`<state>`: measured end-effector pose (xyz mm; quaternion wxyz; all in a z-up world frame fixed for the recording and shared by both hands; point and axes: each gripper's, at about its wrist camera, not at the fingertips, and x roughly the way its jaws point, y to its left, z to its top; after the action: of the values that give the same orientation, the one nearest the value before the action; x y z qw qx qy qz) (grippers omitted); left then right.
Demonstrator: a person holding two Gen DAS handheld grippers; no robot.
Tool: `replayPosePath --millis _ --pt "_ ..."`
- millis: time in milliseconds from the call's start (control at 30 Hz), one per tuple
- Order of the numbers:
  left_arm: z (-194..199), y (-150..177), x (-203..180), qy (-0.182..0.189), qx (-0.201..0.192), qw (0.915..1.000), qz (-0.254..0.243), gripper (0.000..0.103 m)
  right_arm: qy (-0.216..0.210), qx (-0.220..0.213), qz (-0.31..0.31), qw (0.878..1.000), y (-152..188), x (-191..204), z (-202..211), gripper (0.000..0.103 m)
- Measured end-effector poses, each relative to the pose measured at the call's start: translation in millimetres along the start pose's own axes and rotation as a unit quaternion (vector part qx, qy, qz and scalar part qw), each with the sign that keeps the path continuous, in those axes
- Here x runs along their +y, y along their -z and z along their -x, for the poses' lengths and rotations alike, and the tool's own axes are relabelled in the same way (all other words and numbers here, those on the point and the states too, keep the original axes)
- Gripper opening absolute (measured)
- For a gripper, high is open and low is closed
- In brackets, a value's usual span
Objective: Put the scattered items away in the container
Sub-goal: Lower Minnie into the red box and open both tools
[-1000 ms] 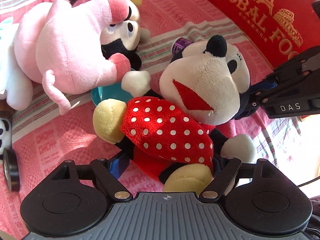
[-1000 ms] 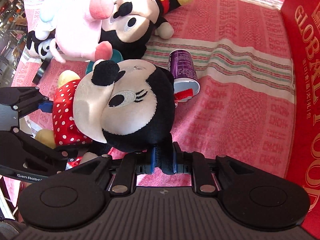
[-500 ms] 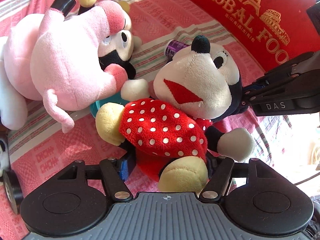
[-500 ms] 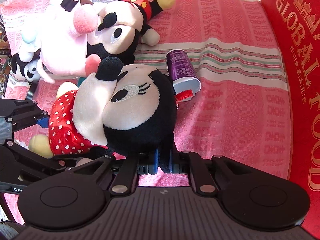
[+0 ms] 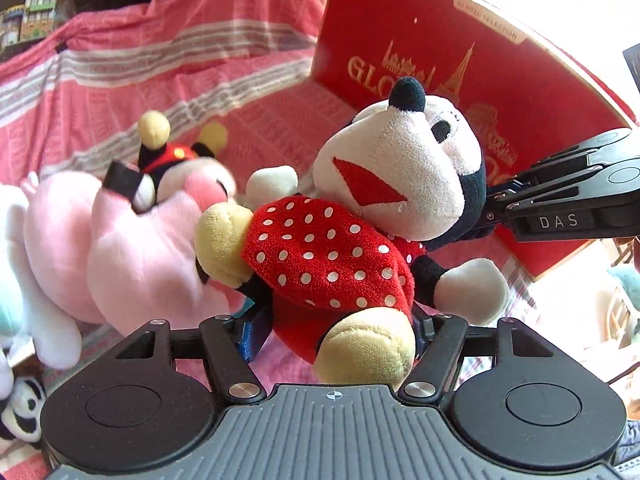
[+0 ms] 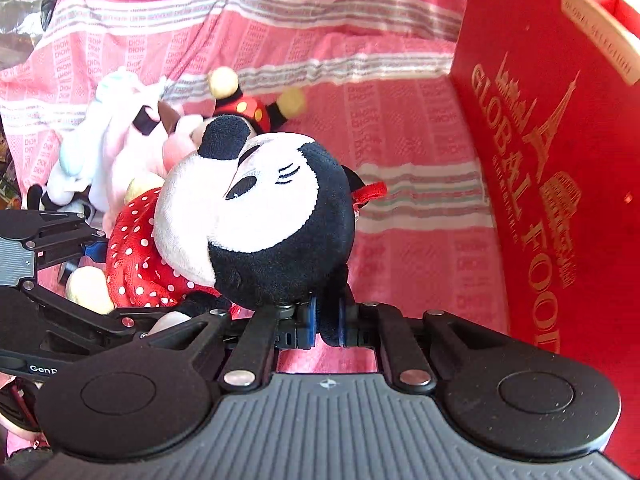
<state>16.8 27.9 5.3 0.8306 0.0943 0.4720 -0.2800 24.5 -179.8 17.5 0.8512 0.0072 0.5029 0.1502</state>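
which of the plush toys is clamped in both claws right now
The mouse plush in the red polka-dot dress: the left claw grips its lower body, the right claw pinches its head. The pink plush lies untouched.

mouse doll (image 5: pixel 352 236) between grippers, box (image 5: pixel 500 80) behind

The left gripper (image 5: pixel 336 328) clamps the lower body of a mouse plush in a red polka-dot dress (image 5: pixel 344 240), held off the pink striped cloth (image 5: pixel 140 60). The right gripper (image 5: pixel 494 204) grips the back of its head. Behind stands the red box (image 5: pixel 520 80). A pink plush (image 5: pixel 132 248) lies left, seemingly over a smaller mouse plush (image 5: pixel 168 152).
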Motion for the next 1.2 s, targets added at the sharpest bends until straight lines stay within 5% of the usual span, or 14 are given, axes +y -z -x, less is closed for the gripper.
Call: replayPosePath --millis 333,667,967,1200 --pt "26 -88 -34 0.000 -0.097 0.9952 -0.014 0.068 0.053 -0.106 0.028 0.993 -58 -30 76 0.012" --pt "17 -198 -113 -0.037 -0.159 0.9855 -0.046 0.069 0.078 -0.181 0.041 0.980 -117 -122 129 0.012" --pt "-36 -300 -192 -0.044 -0.165 0.9839 -0.053 0.069 0.125 -0.225 0.030 0.966 -159 -218 151 0.012" --pt "-81 -332 -206 -0.060 -0.134 0.9887 -0.034 0.071 0.143 -0.214 0.031 0.966 -183 -255 124 0.014"
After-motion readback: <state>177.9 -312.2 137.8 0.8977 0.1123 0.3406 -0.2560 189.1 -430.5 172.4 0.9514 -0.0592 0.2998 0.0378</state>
